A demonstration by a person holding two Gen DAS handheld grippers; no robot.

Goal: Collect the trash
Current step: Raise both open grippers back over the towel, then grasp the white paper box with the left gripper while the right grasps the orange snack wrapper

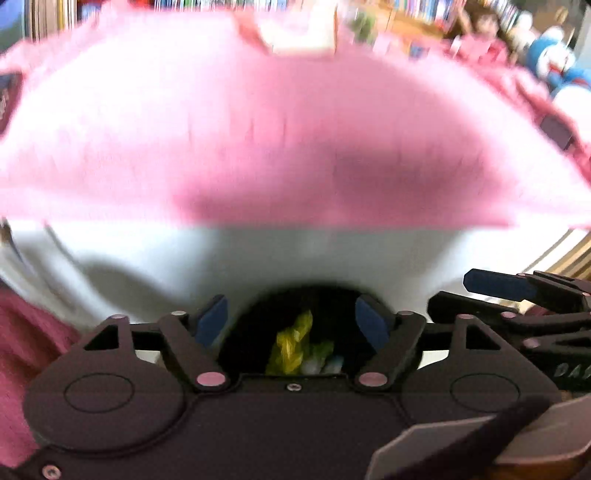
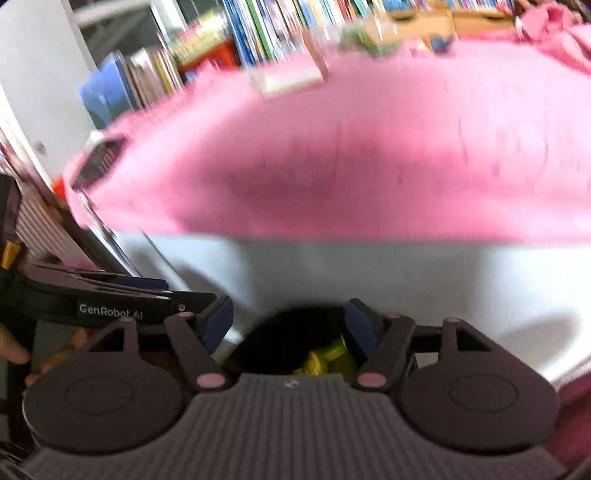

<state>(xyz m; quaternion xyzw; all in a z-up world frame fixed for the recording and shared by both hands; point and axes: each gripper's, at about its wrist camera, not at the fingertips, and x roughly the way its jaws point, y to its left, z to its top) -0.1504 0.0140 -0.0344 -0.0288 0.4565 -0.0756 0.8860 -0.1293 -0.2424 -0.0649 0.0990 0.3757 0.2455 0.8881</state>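
Then I held both claws released and empty, left gripper and right gripper side by side, with the yellow trash lying at 6 o'clock inside the dark bin, equally near each.

A lived-in home room is shown, most likely a child's room or family study. A table is covered by a pink cloth, and behind it long shelves are packed with colourful books. A blue and white plush toy is seen at the far right edge. A dark bin with crumpled yellow wrappers is placed below the table's front.
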